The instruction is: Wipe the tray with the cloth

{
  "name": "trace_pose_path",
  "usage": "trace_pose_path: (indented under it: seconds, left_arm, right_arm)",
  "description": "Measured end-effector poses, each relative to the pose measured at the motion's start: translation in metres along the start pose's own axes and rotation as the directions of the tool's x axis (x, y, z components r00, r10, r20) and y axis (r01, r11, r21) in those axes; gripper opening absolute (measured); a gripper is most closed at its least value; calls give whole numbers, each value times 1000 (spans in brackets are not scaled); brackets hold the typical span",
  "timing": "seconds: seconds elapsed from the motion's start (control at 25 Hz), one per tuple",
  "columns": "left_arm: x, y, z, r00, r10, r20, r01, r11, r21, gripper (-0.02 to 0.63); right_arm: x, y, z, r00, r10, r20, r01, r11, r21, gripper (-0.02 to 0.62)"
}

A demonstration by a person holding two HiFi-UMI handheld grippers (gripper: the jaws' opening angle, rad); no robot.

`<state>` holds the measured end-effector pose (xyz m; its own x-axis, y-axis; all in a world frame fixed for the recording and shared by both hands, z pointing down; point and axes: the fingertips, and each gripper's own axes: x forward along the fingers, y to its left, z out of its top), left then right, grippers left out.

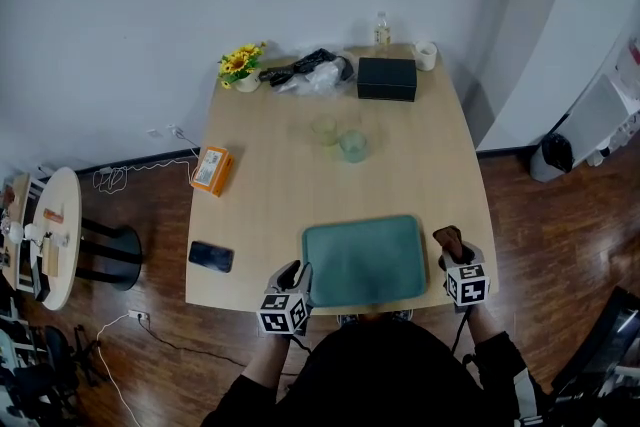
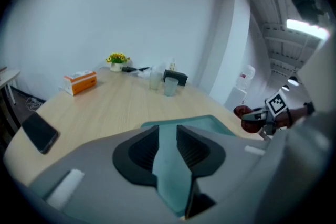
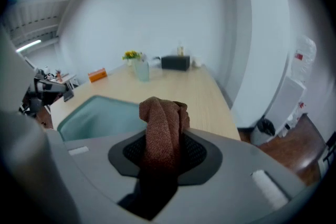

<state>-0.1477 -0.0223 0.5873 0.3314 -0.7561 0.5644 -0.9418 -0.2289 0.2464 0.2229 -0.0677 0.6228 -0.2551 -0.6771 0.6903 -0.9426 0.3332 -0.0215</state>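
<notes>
At the far left, a dark phone (image 1: pixel 211 256) is being stored flat on the table (image 1: pixel 270 205), well apart from the work. Beside it, the left gripper (image 1: pixel 297 273) is being held at the near left corner of the tray (image 1: pixel 365 260), probably so that the tray can be steadied once wiping is begun. Its jaws are being held a narrow way apart. Nothing is being gripped, and only the tray's green surface is being seen through the gap.

The tray itself is being presented flat at the near edge of the table, between the two grippers, bare and within easy reach of both.

At its right, the right gripper (image 1: pixel 450 245) is being held just beside the tray's near right corner, tilted downward. Its jaws are being pressed on the brown cloth (image 3: pixel 164 123), which is being bunched between the pads. A wad is being left standing out past the tips, apparently so that it can be pushed onto the tray. The cloth is not yet being touched to the tray.
</notes>
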Motion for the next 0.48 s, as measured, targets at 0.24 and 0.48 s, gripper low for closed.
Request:
trace_pose_path:
  seconds: [0.24, 0.48]
  left_arm:
    - [-104, -66, 152, 901, -59, 430, -32, 979, 202, 69]
    - [-177, -135, 237, 723, -246, 646, -10, 931, 366, 57]
  right_arm:
    - [-154, 64, 186, 853, 153, 499, -76, 982, -170, 120]
    - [-248, 97, 256, 679, 236, 695, -78, 965, -251, 120]
